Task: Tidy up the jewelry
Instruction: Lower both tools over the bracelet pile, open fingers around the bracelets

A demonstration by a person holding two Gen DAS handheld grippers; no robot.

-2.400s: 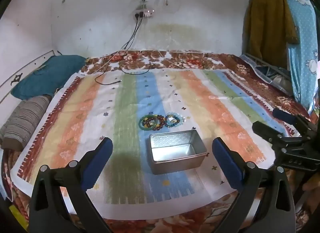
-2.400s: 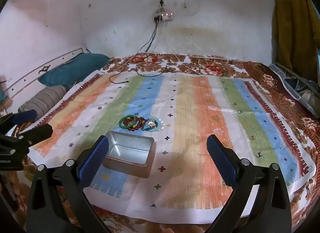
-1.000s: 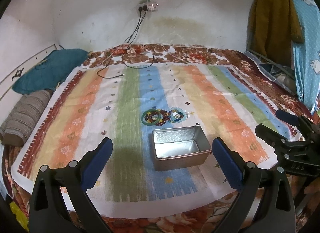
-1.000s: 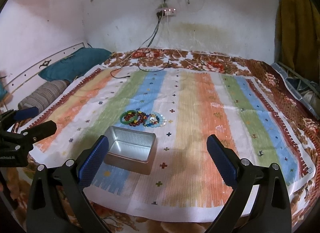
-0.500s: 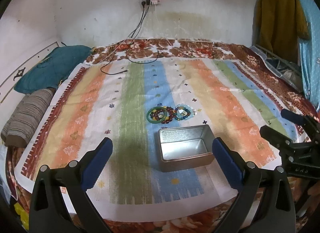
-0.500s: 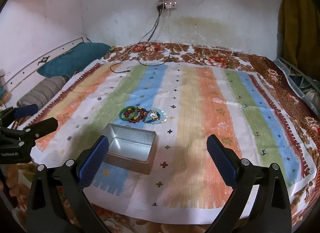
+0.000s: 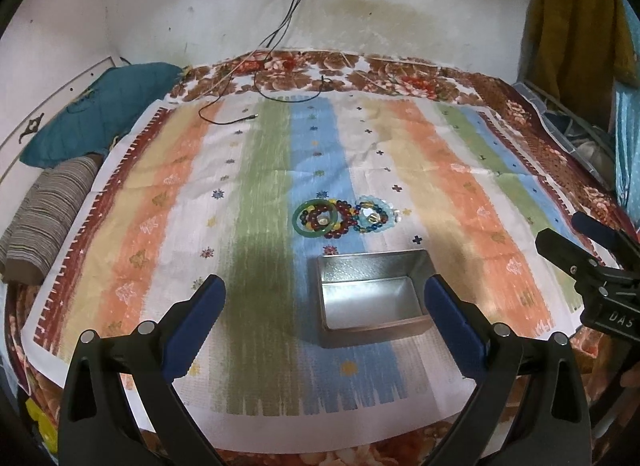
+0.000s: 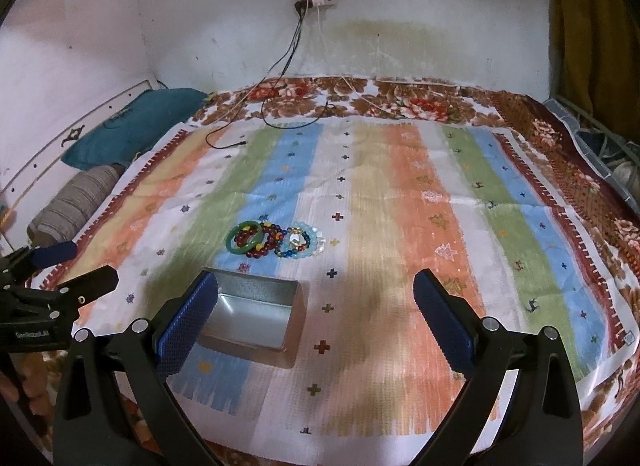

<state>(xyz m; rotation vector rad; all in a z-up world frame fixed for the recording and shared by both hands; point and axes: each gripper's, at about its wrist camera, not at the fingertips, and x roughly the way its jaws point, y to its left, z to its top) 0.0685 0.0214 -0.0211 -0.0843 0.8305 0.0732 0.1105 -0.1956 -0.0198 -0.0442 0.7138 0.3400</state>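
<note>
Both the left gripper (image 7: pixel 324 326) and right gripper (image 8: pixel 316 320) are held wide-jawed and empty. The overlapping beaded bracelets (image 7: pixel 346 215), piled at twelve o'clock beyond the open rectangular metal tin (image 7: pixel 372 298), could be snagged together and dropped.

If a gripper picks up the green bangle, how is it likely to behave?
The green bangle keeps a clean ring shape, so it is probably rigid. Its glossy surface may slip between the pads. Beaded bracelets overlap it and could drag along.

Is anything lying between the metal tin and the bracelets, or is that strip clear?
Bare cloth only. In the left wrist view, the striped cloth shows printed motifs between the metal tin and the bracelets; they sit apart.
</note>
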